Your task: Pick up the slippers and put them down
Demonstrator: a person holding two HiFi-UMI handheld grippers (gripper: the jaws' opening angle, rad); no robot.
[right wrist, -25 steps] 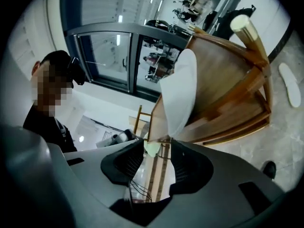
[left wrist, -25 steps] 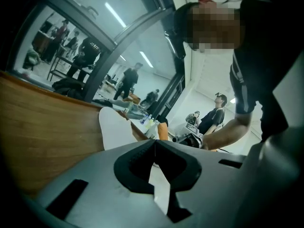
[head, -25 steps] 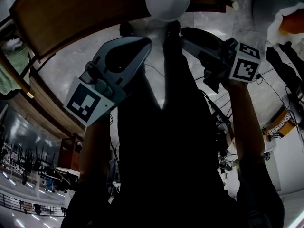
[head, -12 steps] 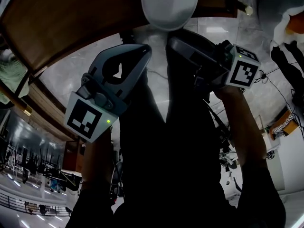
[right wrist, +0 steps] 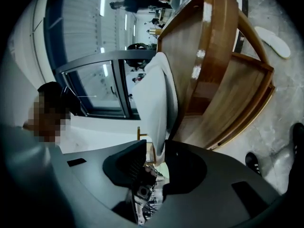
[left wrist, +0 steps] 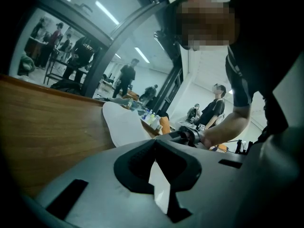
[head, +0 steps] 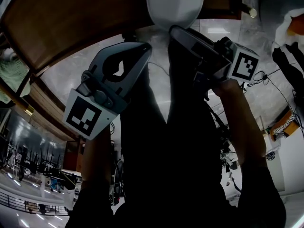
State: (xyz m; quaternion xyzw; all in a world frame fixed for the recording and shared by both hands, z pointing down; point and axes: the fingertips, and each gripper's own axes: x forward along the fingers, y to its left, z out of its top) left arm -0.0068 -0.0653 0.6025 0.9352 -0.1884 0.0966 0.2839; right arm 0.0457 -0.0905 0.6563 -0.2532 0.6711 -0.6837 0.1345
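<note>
A white slipper (head: 175,6) lies on the brown wooden table (head: 71,18), its end over the table's edge. My right gripper (head: 175,31) reaches that end; in the right gripper view the slipper (right wrist: 159,94) runs down between the closing jaws, and the pads do not visibly press on it. My left gripper (head: 142,49) hangs a little left of the slipper, jaws shut tip to tip on nothing; the slipper (left wrist: 124,125) lies ahead of it on the table (left wrist: 52,122). A second white slipper (right wrist: 273,42) lies on the floor.
The person's dark trousers fill the middle of the head view over a pale marble floor (head: 80,70). Cables (head: 266,75) trail at the right. Small bottles (left wrist: 152,118) stand on the table's far end. A black shoe (right wrist: 251,163) is on the floor. People stand in the background.
My right gripper has rolled and moved left, up to the slipper's end. The left gripper has barely shifted.
</note>
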